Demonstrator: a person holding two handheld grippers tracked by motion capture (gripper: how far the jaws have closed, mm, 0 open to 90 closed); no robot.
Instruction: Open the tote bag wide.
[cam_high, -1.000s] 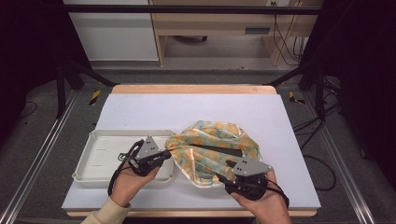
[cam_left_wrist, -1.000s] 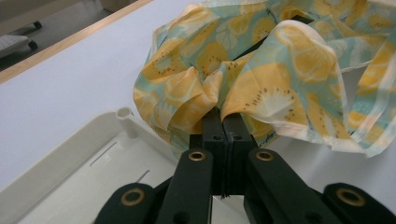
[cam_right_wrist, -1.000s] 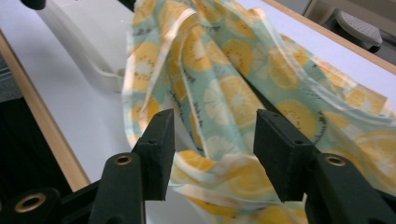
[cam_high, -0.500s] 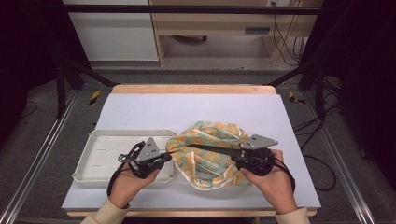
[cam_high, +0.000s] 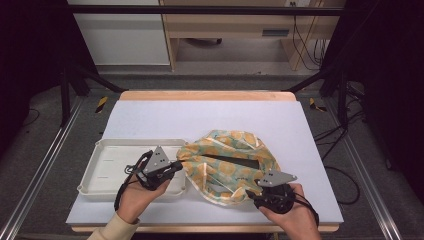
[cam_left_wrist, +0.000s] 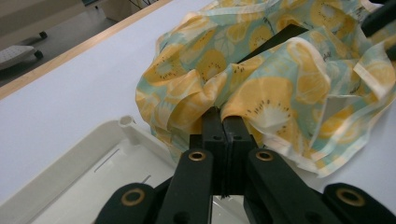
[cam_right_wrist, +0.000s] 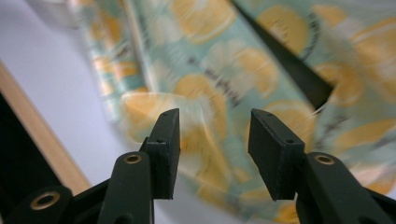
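The patterned cloth (cam_right_wrist: 233, 70) is smeared with blur in the right gripper view. Its folds swallow the left hand-held gripper (cam_left_wrist: 223, 122) at the tips, and the tray (cam_left_wrist: 93, 163) runs off the bottom edge.

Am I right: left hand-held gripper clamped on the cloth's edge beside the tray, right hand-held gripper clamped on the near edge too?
Not quite. The left hand-held gripper is shut on the cloth beside the tray, but the right hand-held gripper is not clamped. The right gripper view shows its jaws apart, with the cloth beyond them, not pinched.
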